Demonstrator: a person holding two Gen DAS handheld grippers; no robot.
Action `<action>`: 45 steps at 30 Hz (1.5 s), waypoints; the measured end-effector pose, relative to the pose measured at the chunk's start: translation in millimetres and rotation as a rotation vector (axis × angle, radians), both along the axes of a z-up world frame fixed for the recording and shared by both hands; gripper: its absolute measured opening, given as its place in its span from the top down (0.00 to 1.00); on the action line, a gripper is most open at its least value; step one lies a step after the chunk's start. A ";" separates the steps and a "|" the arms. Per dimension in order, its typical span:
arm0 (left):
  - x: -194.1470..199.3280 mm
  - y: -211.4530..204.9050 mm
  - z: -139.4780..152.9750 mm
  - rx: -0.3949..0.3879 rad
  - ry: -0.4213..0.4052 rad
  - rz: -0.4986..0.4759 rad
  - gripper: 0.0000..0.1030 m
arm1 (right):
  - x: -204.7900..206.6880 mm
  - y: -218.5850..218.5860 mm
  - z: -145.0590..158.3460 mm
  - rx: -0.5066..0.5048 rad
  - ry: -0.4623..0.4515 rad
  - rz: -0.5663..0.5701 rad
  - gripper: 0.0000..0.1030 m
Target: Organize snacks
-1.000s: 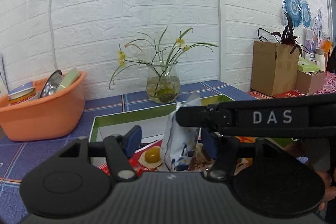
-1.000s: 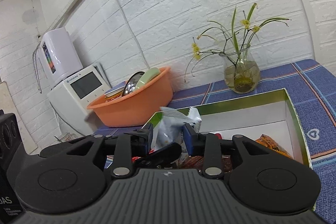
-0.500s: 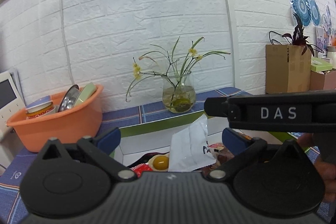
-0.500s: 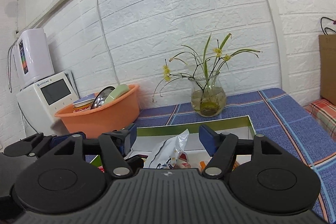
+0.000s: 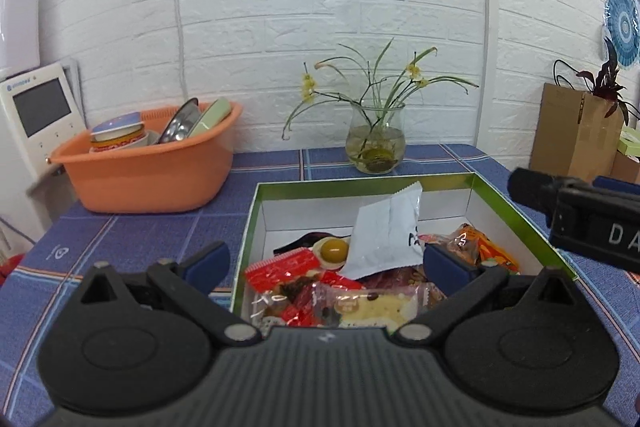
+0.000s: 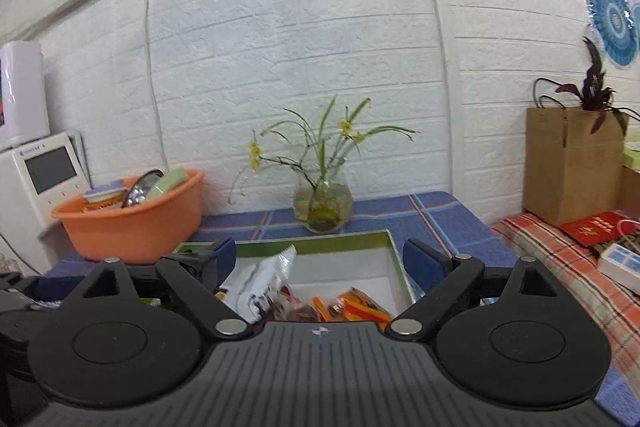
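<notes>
White packet: a white snack packet [image 5: 386, 233] was seen propped upright among the other snacks inside the green-rimmed box [image 5: 516, 205], leaning toward the box's middle, with no finger touching it.
Other snacks: red wrappers [image 5: 288, 265], a clear-wrapped pale bar [image 5: 372, 305], an orange packet [image 5: 486, 247] and a round yellow-centred piece [image 5: 334, 250] were piled in the near half of the box.
Box: it was set on the blue checked counter [image 5: 132, 231]; its far half showed bare white floor.
Left gripper [image 5: 326, 265]: its blue-padded fingers [image 5: 208, 263] were spread wide, having just been opened; the left pad was outside the box's left wall, the right pad over the snacks, nothing pinched.
Right gripper [image 6: 320, 259]: its fingers [image 6: 420, 259] were likewise spread wide after just being opened, the packet [image 6: 260, 283] low between them, untouched.
Left view only: the pile was shown from above, with the right gripper's black body reaching in over the box's right rim.
Right view only: a plaid cloth with a red booklet [image 6: 592, 227] and a power strip [image 6: 620, 263] was shown right of the counter; the box's near part was hidden by the gripper body.
Edges and room: an orange basin [image 5: 152, 171] of dishes was just beyond the box's left far corner; a glass vase [image 5: 376, 147] stood behind the box by the wall; a cardboard box [image 6: 568, 163] stood well apart on the right. Open counter was left between basin and box.
</notes>
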State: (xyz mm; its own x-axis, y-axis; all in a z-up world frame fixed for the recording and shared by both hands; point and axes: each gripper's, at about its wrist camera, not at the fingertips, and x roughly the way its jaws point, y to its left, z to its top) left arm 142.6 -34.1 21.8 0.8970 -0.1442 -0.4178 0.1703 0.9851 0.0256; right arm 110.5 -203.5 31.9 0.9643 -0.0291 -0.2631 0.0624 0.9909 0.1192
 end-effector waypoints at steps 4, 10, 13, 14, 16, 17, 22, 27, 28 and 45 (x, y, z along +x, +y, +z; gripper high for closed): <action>-25.7 4.2 5.9 0.016 -0.016 -0.005 0.00 | -25.0 3.9 3.5 -0.059 0.051 -0.053 0.00; -70.6 12.8 1.3 0.029 -0.051 0.028 0.00 | -82.8 7.1 -4.1 -0.047 -0.010 -0.079 0.00; -93.4 10.6 -3.4 0.058 -0.074 0.081 0.00 | -104.5 7.9 -13.9 0.005 -0.016 -0.080 0.00; -101.2 10.1 -4.9 0.065 -0.084 0.088 0.00 | -108.4 8.7 -17.2 0.018 -0.003 -0.072 0.00; -113.7 9.6 -7.4 0.067 -0.093 0.074 0.00 | -113.4 11.0 -23.2 0.025 0.023 -0.066 0.00; -118.1 10.1 -8.4 0.057 -0.090 0.064 0.00 | -114.6 13.9 -25.2 0.020 0.034 -0.066 0.00; -125.7 19.2 -15.1 -0.009 -0.034 0.082 0.00 | -122.8 19.7 -30.9 -0.003 0.045 -0.092 0.00; -118.8 24.4 -27.9 0.018 0.009 0.137 0.00 | -128.6 20.8 -37.2 0.004 0.045 -0.138 0.00; -117.2 24.9 -30.7 0.034 0.011 0.157 0.00 | -128.1 21.4 -38.6 -0.002 0.048 -0.145 0.00; -121.5 26.8 -39.5 0.025 -0.032 0.114 0.00 | -144.3 38.4 -34.8 -0.123 -0.064 -0.142 0.00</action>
State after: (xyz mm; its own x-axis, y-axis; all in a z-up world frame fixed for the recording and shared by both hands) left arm 21.1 -7.3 -17.7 0.9198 -0.0306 -0.3912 0.0559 0.9970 0.0535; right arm -33.9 -165.1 -2.9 0.9630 -0.1939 -0.1873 0.1985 0.9801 0.0060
